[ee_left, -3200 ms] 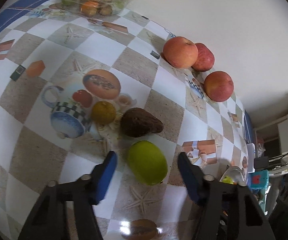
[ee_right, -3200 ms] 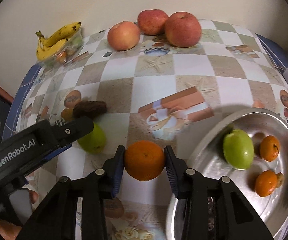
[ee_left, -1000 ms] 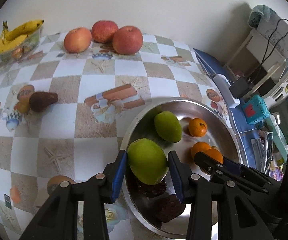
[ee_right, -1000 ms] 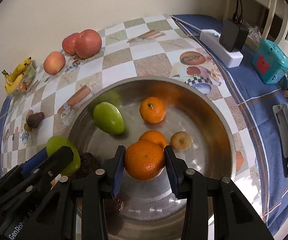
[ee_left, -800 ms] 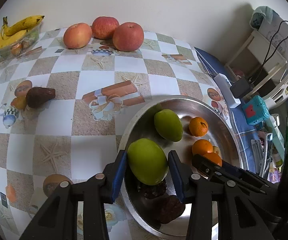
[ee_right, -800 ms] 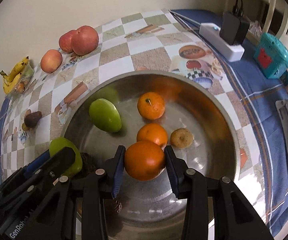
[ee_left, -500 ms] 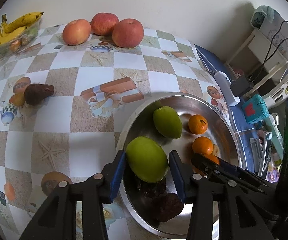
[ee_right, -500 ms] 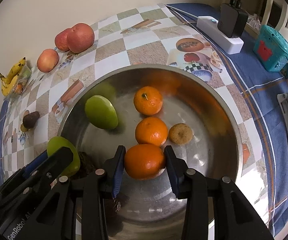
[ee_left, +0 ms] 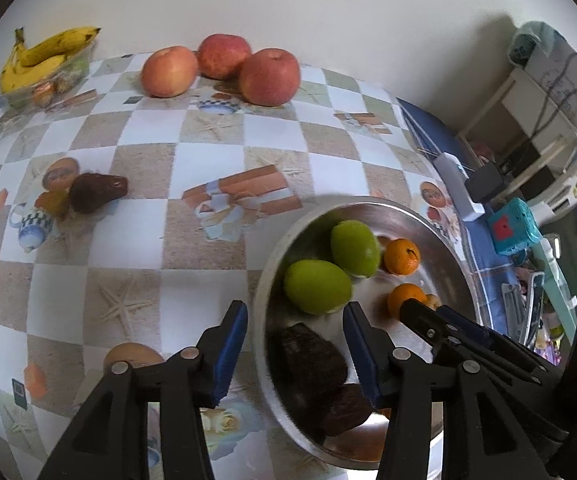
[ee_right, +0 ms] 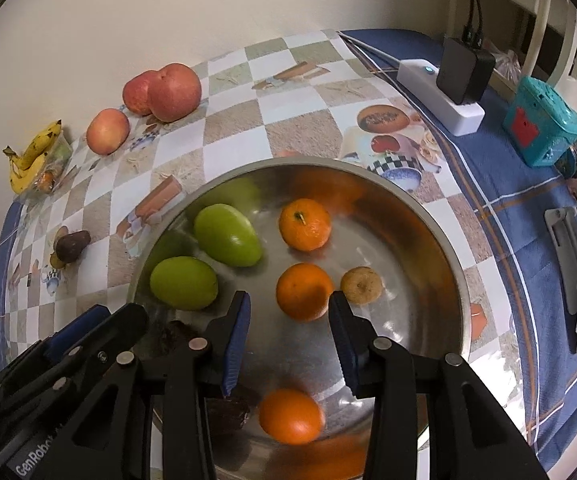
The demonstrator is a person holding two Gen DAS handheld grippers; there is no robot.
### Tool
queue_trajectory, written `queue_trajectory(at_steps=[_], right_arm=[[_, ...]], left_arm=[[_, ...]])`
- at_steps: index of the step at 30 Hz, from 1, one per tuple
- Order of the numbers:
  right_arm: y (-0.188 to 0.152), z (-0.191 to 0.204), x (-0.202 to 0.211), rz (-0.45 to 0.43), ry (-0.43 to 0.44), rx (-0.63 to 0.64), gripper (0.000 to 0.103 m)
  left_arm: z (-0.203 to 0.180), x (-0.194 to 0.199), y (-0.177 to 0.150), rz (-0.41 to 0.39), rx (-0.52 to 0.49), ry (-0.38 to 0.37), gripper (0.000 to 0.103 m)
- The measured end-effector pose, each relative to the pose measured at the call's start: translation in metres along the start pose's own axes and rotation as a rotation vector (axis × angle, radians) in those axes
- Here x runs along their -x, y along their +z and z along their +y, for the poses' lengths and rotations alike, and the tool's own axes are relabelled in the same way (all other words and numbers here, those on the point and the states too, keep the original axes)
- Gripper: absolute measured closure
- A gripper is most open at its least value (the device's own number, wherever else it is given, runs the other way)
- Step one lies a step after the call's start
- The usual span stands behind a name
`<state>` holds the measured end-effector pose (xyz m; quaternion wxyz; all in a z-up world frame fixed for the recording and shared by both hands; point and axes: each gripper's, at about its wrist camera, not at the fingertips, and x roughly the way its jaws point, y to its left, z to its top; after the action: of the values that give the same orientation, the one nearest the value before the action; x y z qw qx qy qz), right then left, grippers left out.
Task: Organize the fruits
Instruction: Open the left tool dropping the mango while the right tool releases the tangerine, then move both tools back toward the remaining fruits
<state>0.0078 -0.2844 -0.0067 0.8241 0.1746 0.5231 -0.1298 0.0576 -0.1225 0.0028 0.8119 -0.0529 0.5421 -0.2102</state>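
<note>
Both tools (ee_left: pixel 294 350) (ee_right: pixel 286 338) hang open-jawed inside the bowl's rim (ee_right: pixel 444 236).

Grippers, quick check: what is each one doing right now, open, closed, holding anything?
Left gripper: open, jaws just been opening, nothing gripped; green fruit lies in the metal bowl.
Right gripper: open, holding nothing; orange lies in the bowl.

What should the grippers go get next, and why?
Probably the brown fruit alone on the tablecloth. Both the left gripper and the right gripper are open and empty, their green fruit and orange already lying in the metal bowl, so lifting away comes first.
</note>
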Motion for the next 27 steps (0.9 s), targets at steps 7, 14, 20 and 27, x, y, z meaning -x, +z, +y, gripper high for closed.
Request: queue_trajectory(at_steps=[7,14,20,27], right_arm=[[-0.001,0.004,-0.002,-0.001,-0.013,0.012,0.030],[-0.003,0.011,-0.006,-0.018,-0.027,0.047,0.028],[-0.003,0.023,-0.006,-0.043,-0.028,0.072,0.006],[-0.002,0.037,-0.007,-0.068,-0.043,0.103,0.006]], left_arm=[[0.036,0.006,0.004,-0.019,0.105,0.190,0.022],[0.073,0.015,0.007,-0.065,0.136,0.366,0.001],[0.092,0.023,0.013,-0.091,0.158,0.397,0.000],[0.113,0.030,0.019,-0.104,0.190,0.409,0.000]])
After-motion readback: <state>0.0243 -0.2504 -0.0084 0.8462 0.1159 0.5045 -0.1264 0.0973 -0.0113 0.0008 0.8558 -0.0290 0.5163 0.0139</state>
